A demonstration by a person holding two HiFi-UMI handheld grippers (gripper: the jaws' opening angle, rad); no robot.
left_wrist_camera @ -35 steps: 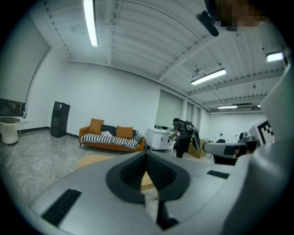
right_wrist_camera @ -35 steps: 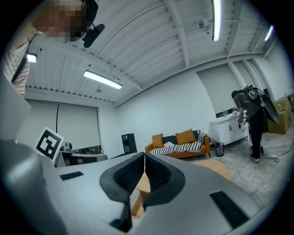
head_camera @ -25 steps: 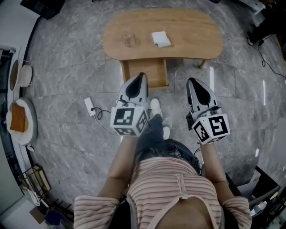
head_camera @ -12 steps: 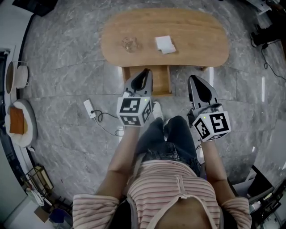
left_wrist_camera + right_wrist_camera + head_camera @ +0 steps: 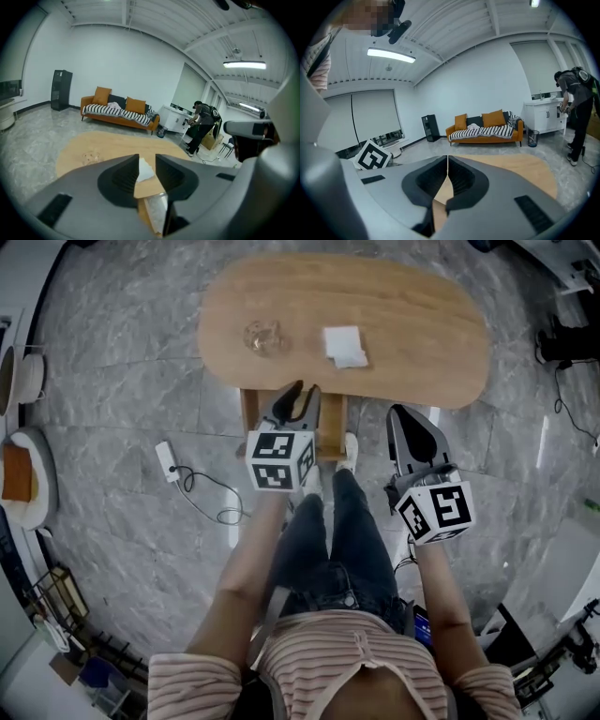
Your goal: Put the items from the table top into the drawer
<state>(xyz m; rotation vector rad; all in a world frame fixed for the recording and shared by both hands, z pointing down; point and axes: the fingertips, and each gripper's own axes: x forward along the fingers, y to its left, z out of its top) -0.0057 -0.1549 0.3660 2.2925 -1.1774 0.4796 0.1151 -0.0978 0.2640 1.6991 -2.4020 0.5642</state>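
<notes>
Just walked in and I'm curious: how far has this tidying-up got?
Nothing is put away yet: the glass and the white cloth lie on the table. In hand: nothing; the left tool, jaws opening, is by the drawer; the right tool is shut, empty. Both items remain.

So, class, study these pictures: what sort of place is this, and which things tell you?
Probably a living-room mock-up in an office or lab hall: a sofa and a low table on stone floor, under a strip light.
</notes>
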